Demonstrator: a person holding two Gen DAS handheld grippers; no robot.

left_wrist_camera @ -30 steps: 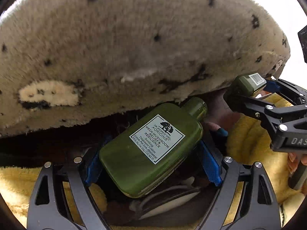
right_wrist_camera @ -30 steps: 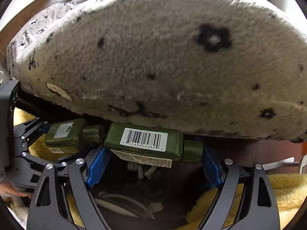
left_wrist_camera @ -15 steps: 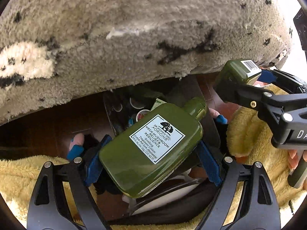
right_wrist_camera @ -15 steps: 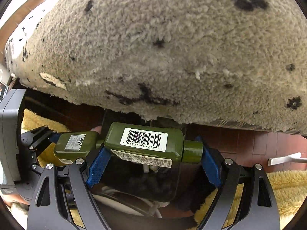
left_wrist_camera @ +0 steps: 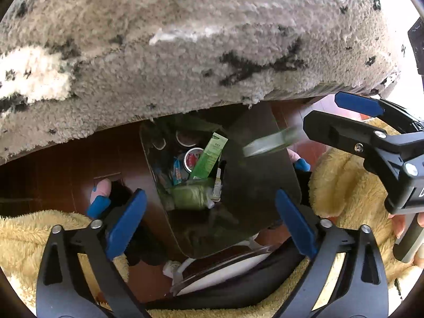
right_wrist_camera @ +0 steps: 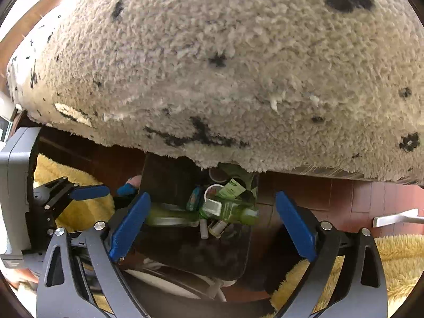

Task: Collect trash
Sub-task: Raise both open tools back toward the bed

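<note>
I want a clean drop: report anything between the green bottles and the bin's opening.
Nothing visible blocks them. One green bottle is blurred above the bin, the other bottle already inside; the shaggy blanket overhangs only the far rim.

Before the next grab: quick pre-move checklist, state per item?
1. Left gripper empty, jaws spread: ok.
2. Right gripper empty, jaws spread: ok.
3. Left green bottle down among the bin's contents: ok, though blurred.
4. Right green bottle settled in the trash bin: cannot tell; it is motion-blurred over the opening, apparently mid-fall.
5. Both grippers clear of each other: ok; the right one sits apart at the right edge of the left wrist view.
6. Fleecy blanket clear of the bin opening: not ok; its edge overhangs the far rim.
</note>
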